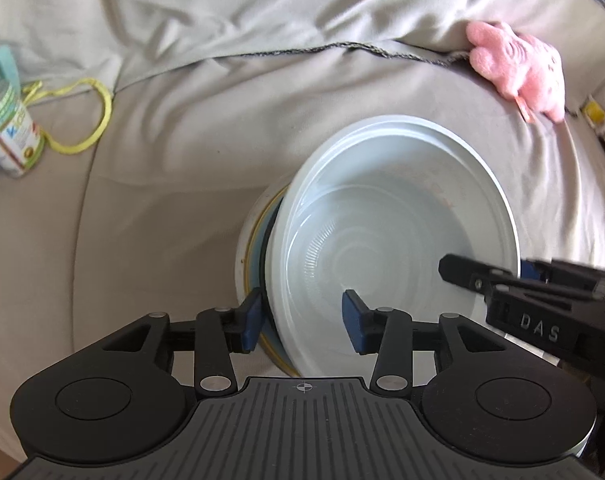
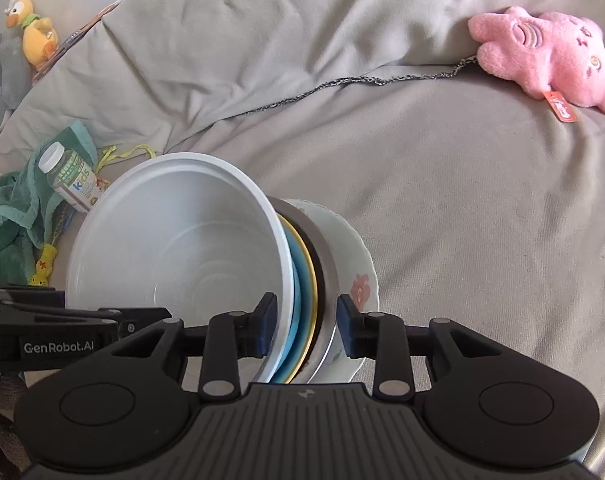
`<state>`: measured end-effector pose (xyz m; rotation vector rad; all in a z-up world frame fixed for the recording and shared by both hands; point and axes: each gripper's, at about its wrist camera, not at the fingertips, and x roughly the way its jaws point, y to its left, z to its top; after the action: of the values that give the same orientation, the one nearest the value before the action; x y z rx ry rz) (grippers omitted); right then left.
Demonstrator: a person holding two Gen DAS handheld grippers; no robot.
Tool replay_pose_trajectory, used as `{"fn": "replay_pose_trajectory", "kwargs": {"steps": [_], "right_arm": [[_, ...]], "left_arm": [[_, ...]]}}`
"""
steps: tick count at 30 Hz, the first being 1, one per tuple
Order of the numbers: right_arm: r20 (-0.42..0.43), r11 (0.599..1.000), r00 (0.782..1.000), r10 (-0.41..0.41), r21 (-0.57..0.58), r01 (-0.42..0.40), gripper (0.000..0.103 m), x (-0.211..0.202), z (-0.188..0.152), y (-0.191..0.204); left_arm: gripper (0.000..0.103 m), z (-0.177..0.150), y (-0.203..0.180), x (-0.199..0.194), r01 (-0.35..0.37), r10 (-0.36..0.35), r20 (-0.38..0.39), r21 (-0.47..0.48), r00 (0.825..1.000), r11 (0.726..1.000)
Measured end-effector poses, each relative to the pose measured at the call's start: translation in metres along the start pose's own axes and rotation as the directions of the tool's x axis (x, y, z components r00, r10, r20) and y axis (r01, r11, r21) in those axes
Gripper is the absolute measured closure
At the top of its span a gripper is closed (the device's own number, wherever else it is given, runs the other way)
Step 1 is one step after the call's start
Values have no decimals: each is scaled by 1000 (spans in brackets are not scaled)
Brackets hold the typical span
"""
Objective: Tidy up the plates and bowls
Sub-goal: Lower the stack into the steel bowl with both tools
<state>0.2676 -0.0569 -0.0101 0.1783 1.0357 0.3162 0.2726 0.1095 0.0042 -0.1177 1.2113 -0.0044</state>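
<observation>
White bowl [image 2: 174,240] tops a tilted stack on the bed: right tool [image 2: 304,320] grips the stack's rims; left tool [image 1: 300,320], open, should stay clear.

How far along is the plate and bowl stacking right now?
Done: the white bowl sits on top of the nested stack, over the blue dish and the floral plate.

In hand: the right gripper straddles the stacked rims; the left gripper is open around the bowl's rim, not gripping.

Left: the bowl sits off-centre, so squaring the stack remains.
</observation>
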Motion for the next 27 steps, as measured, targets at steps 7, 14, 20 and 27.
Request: {"fn": "replay_pose_trajectory", "kwargs": {"steps": [7,14,20,27], "right_arm": [[-16,1000,1000,14,4,-14,63,2,-10,-2],[-19,1000,1000,-8,-9,8,69,5,-9,6],[7,999,999,-35,-29,35,75,10,3,6],[37,1000,999,12,0,-12,70,-1,16,-8]], "left_arm": [[59,-5,6,-12,-33,33,84,-4,996,999],[57,-8,16,-5,47,-45,67,-29,997,998],[60,-7,18,-11,103,-99,115,-32,988,994],[61,-10,21,-25,119,-103,251,-48,963,992]]}}
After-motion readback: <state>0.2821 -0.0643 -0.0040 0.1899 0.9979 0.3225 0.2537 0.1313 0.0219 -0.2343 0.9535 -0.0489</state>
